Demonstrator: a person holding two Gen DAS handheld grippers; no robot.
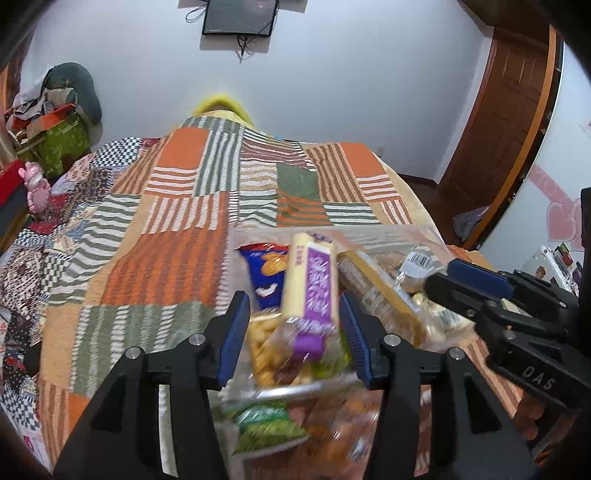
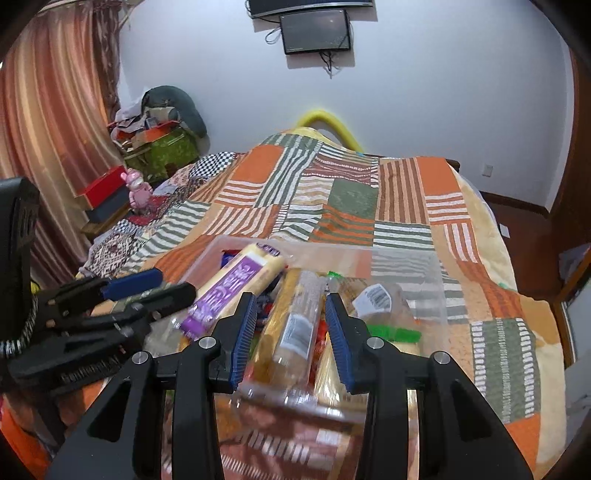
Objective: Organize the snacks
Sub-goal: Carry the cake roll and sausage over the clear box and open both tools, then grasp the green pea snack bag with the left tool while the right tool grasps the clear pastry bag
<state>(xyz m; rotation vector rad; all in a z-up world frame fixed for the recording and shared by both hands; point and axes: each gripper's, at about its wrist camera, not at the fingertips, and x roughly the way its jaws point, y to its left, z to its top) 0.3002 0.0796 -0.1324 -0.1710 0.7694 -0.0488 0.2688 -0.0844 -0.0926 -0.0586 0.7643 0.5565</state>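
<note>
Left wrist view: a clear plastic bin on the patchwork bed quilt holds snacks; the wide-apart left tongs flank a yellow-purple packet without touching.

Right wrist view: the right tongs, spread, straddle a clear biscuit sleeve inside the bin; a wall screen hangs beyond.

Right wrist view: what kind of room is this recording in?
Most likely a home bedroom: a bed under a patchwork quilt, a curtain at the left, and a small screen mounted on the wall. The clear snack bin sits on the quilt.
</note>
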